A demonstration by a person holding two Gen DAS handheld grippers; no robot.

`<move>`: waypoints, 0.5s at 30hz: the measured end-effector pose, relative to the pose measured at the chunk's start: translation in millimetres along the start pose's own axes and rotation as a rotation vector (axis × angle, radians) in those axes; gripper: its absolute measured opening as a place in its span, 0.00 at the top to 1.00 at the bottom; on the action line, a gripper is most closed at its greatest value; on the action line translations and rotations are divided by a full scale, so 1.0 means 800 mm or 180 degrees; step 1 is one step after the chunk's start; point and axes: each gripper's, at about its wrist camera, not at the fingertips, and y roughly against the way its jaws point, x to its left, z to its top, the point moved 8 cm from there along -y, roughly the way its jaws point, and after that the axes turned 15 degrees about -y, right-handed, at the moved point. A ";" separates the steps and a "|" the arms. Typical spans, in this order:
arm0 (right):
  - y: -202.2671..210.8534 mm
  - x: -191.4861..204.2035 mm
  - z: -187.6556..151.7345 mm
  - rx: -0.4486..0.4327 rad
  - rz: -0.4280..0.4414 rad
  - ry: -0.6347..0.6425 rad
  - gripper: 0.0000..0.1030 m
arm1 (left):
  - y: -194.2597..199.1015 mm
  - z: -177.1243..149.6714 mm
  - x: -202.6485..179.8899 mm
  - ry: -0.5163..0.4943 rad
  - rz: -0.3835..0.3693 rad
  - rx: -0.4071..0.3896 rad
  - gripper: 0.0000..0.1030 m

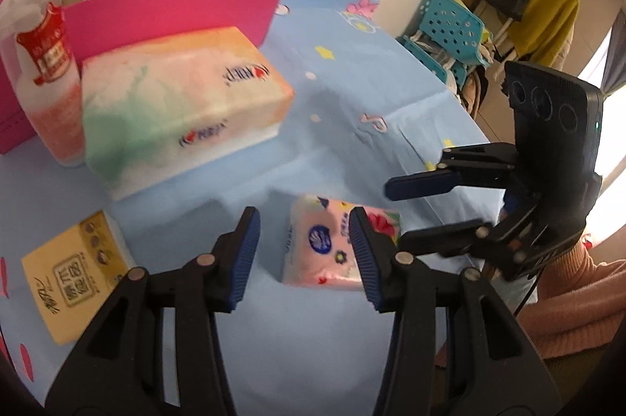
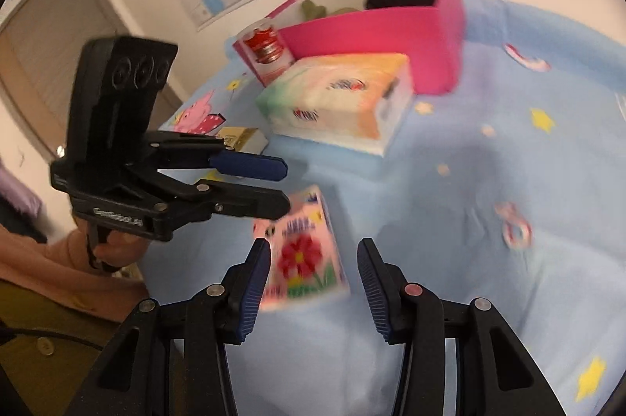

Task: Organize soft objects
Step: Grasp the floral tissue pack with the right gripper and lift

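I have both hand-held grippers wide apart and holding nothing. The left hand-held gripper (image 1: 305,259) hovers over the small pink tissue pack (image 1: 332,244), which lies flat on the blue sheet (image 1: 352,95) with its right part behind the right finger. The right hand-held gripper (image 2: 313,279) faces the same pack from the other side.

I judge the pack light and squashy, its plastic wrap a bit slippery; it should give under the pads, so I would close across its short width at the middle and squeeze only until it stops sliding. The sheet under it looks soft, so pressing down may sink it.

The left view shows the yellow pack (image 1: 74,275) in full beside my left finger, the large tissue pack (image 1: 184,103), the bottle (image 1: 43,71) and the pink box (image 1: 172,5). The right view is blurred, but it shows the pack's flower face and the open sheet to the right
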 end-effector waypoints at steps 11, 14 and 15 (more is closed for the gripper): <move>-0.012 -0.006 -0.025 0.0109 0.0146 -0.0403 0.62 | -0.002 -0.017 -0.013 0.0016 -0.0115 0.0138 0.68; -0.023 -0.009 -0.012 0.0062 0.0140 -0.0466 0.62 | 0.002 -0.020 -0.012 0.0050 -0.0089 0.0142 0.68; -0.026 -0.010 -0.010 0.0045 0.0135 -0.0473 0.63 | 0.002 -0.021 -0.012 0.0066 -0.0077 0.0143 0.68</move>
